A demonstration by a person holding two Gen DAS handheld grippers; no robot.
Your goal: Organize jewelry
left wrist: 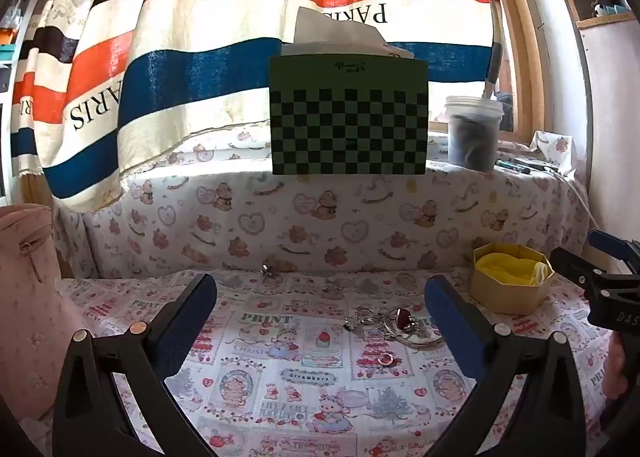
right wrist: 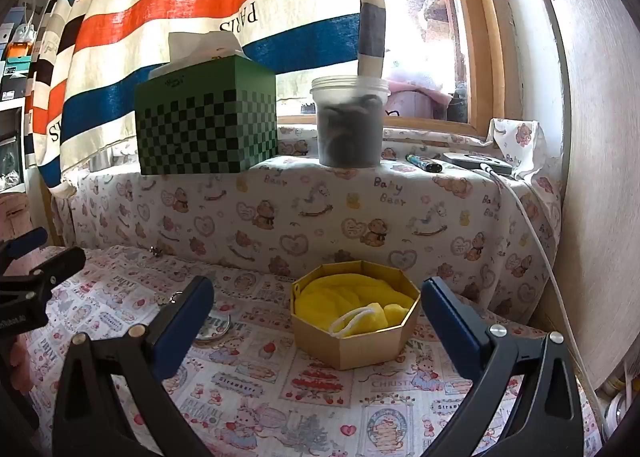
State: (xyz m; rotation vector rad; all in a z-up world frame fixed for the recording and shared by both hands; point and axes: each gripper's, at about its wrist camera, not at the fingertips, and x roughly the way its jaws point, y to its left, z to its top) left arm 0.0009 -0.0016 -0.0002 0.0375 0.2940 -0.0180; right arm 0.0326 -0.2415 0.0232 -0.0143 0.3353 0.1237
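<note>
Two grippers, both spread wide with nothing between the pads. Left gripper (left wrist: 320, 297) hangs above the printed tablecloth (left wrist: 280, 377), angled slightly down; a jewelry pile (left wrist: 394, 323) lies on the cloth between its fingers, closer to the right-side finger (left wrist: 456, 325). Pile has a silver bangle, a red-stone piece (left wrist: 404, 317), tangled silver bits, and a small gold ring (left wrist: 386, 358) a little nearer the camera, apart from the tangle. Another small silver item (left wrist: 267, 269) sits alone at the back edge of the cloth, against the raised ledge. Right gripper (right wrist: 316, 305) is aimed at the octagonal gold box (right wrist: 352, 345), which sits open on the cloth between its fingers, not touched. Box holds a yellow cloth pouch (right wrist: 352, 297) with a white cord loop (right wrist: 354, 317). From the left wrist view the same box is right of the jewelry pile, near but apart. A round silver piece (right wrist: 214, 327) shows partly behind the right gripper's left finger (right wrist: 184, 325). On the ledge behind: green checkered tissue box (left wrist: 348, 117) and a clear plastic tub (left wrist: 474, 133) with dark contents, well apart from the jewelry. Striped towel (left wrist: 240, 37) hangs over the window behind.
</note>
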